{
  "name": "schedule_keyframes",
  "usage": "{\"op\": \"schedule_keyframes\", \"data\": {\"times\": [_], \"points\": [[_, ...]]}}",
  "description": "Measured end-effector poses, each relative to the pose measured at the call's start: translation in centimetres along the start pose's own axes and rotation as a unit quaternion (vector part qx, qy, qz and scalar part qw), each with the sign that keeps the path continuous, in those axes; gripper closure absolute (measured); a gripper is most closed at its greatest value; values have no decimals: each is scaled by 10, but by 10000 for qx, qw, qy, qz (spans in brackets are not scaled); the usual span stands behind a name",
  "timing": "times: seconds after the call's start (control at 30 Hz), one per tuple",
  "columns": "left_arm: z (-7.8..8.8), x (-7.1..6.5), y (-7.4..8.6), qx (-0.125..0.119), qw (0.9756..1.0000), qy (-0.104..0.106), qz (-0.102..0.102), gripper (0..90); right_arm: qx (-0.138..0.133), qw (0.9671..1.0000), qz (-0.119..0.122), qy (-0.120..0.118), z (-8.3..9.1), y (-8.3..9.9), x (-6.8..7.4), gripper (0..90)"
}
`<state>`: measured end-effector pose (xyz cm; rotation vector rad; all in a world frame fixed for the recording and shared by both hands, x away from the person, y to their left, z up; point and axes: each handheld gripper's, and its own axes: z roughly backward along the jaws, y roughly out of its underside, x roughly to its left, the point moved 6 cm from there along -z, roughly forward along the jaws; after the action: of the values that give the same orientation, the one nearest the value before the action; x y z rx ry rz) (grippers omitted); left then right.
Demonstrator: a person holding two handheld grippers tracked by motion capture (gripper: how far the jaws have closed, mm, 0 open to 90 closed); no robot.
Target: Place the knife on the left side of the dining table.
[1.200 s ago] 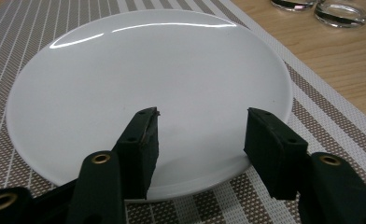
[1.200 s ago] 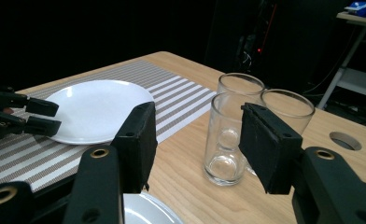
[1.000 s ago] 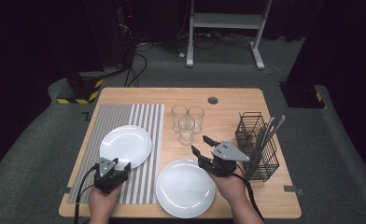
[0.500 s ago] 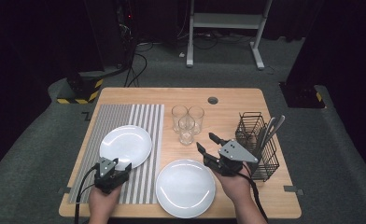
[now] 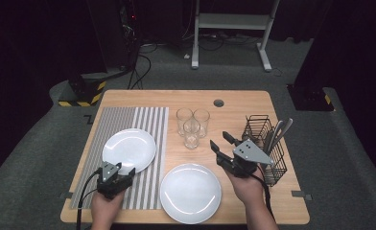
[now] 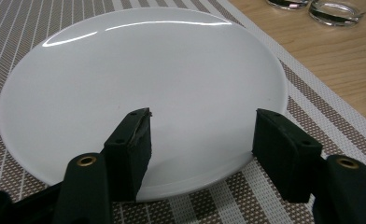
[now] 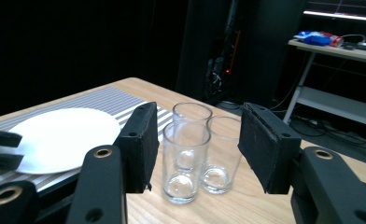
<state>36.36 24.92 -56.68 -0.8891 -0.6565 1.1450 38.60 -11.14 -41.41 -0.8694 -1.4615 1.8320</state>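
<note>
On the striped mat [image 5: 143,125], left gripper [image 5: 113,168] sits at plate [image 6: 139,88] near rim, jaws just opened wide, nothing pinched. Right gripper [image 7: 195,149] half open, empty, aimed at nearest glass [image 7: 185,161] mid-table. Glass likely light, slick, breakable; grip mid-wall gently, avoid bumping its two neighbours.

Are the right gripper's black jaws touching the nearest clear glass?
Apart. In the right gripper view, the right gripper is open, the nearest clear glass standing beyond its pads.
</note>
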Motion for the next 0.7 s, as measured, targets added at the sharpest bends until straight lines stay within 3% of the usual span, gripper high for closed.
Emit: {"op": "schedule_keyframes", "data": {"times": [0.37, 0.7], "points": [[0, 0, 0, 11, 10000, 12, -5, 375, -90, 9996, 125, 226, 11, -9, -16, 477], [0, 0, 0, 18, 10000, 35, -2, 378, -186, 9991, 46, 386, 22, -14, -32, 464]]}}
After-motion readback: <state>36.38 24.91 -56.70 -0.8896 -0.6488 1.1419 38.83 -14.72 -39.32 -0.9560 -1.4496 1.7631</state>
